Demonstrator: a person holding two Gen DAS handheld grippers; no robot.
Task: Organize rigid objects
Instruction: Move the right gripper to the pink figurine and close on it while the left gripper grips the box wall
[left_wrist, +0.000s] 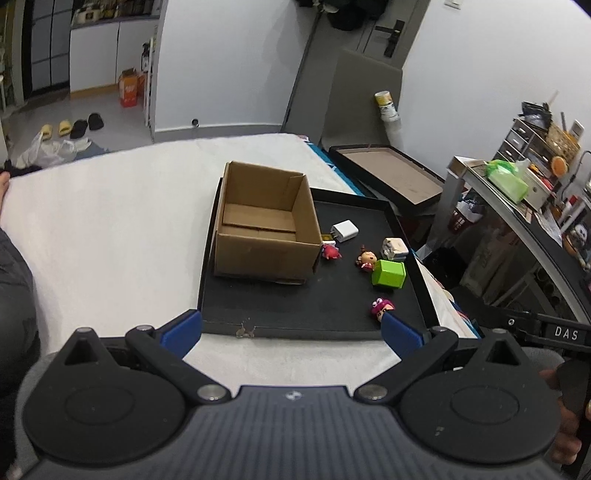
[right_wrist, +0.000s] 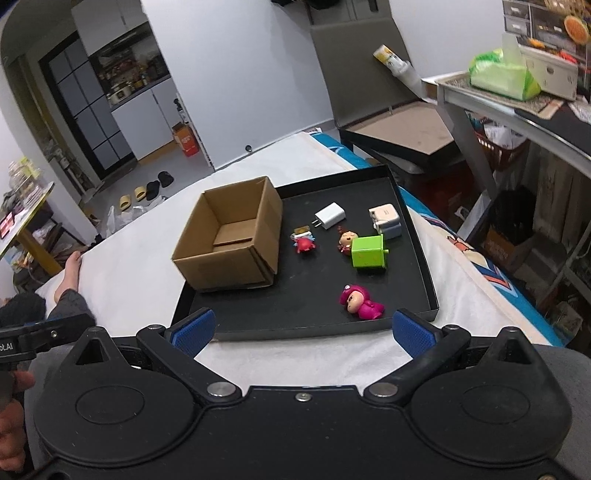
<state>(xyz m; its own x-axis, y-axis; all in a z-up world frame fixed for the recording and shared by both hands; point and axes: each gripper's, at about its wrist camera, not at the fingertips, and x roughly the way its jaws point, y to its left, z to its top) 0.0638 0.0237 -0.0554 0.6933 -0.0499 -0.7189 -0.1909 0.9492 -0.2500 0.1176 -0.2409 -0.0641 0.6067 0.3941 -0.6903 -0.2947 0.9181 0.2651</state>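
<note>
While both sets of jaws are held spread and empty, the pink figurine (right_wrist: 361, 303), lying right of the cardboard box (right_wrist: 229, 236), is judged nearest the right gripper (right_wrist: 303, 328).

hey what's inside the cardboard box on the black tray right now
Nothing visible: the cardboard box shows only its bare folded bottom flaps. Its near wall hides the closest strip of floor in both views. The small toys and chargers lie outside it on the black tray.
</note>
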